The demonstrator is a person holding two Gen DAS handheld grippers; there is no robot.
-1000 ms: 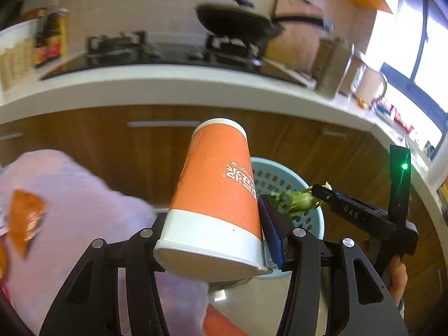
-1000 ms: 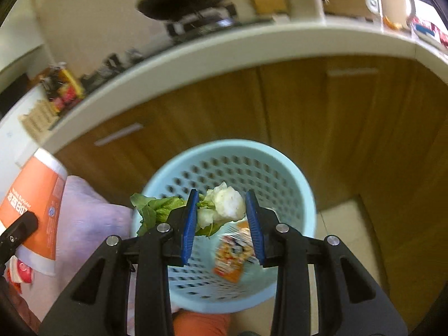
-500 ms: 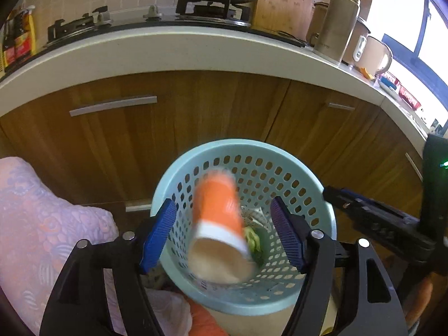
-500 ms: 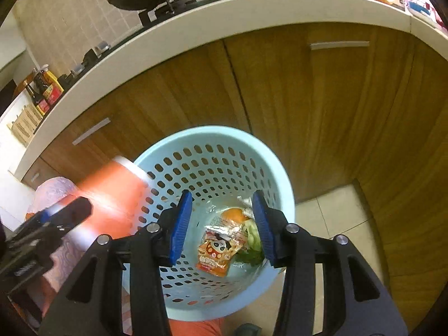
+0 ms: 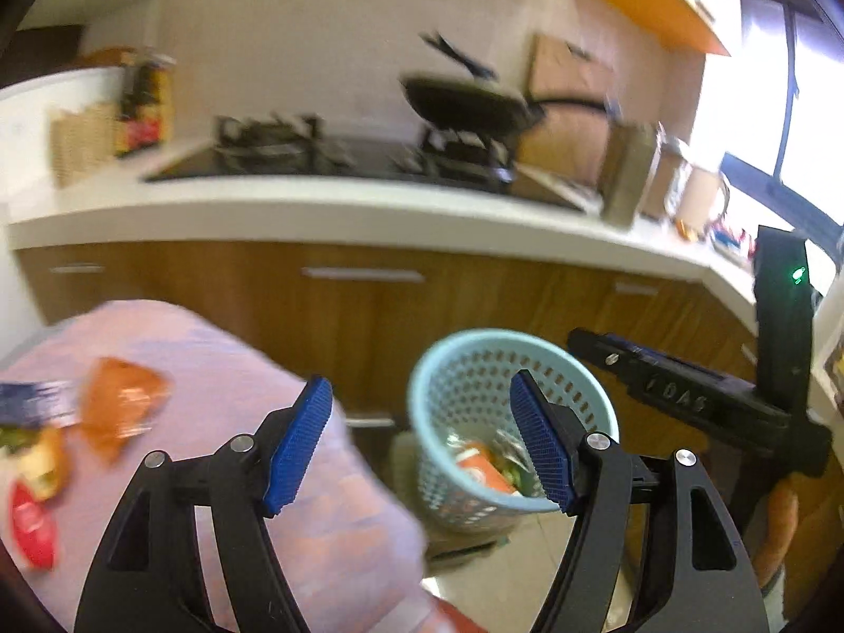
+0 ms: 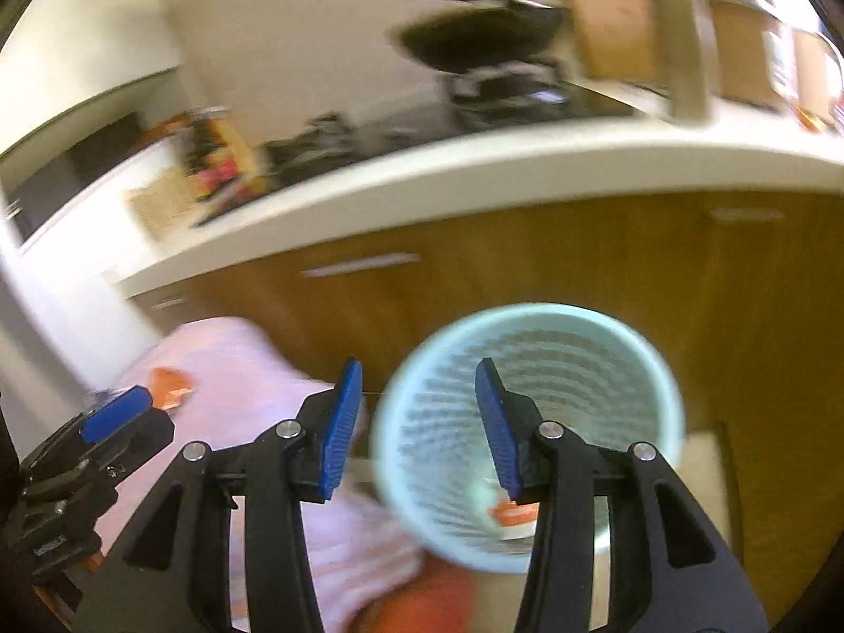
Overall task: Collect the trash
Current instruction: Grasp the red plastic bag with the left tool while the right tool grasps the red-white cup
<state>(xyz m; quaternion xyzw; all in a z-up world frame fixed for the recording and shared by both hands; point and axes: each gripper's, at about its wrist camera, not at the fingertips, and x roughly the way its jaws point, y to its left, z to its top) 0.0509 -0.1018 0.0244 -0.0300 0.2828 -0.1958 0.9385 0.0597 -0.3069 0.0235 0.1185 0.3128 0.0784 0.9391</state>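
Now hovering near the light-blue perforated wastebasket [image 5: 438, 369], which stands on the tiled floor in front of wooden cabinet doors [image 5: 364, 311]. Left gripper [image 5: 422, 446] released, jaws spread wide and just opened further, nothing between the blue pads [image 5: 300, 443]. Right gripper [image 6: 416, 424] also released, jaws moderately parted with nothing between them, basket rim showing blurred behind its right pad.

Inside the basket: orange-and-white paper cup [image 5: 482, 469] lying on its side at the bottom, beside green vegetable scraps [image 5: 514, 475] and crumpled wrapping. Seen from the right wrist, only an orange patch [image 6: 514, 514] at the basket bottom, too blurred to tell apart.

Left of the basket, a table draped in pale pink cloth [image 5: 221, 369], carrying more litter: orange crumpled wrapper [image 5: 121, 406], red packet [image 5: 31, 527], a blue-striped packet [image 5: 31, 403] and some yellowish food remains at the far left edge, all smeared by motion.

Behind, white worktop [image 5: 316, 211] with a black gas hob [image 5: 327, 153], a dark wok [image 5: 464, 105] on the right burner, a steel flask [image 5: 627, 179] and mugs toward the bright window. Right gripper's body visible from the left wrist at the right edge, green light [image 5: 797, 275] lit, a hand in an orange sleeve [image 5: 780, 527] below it.
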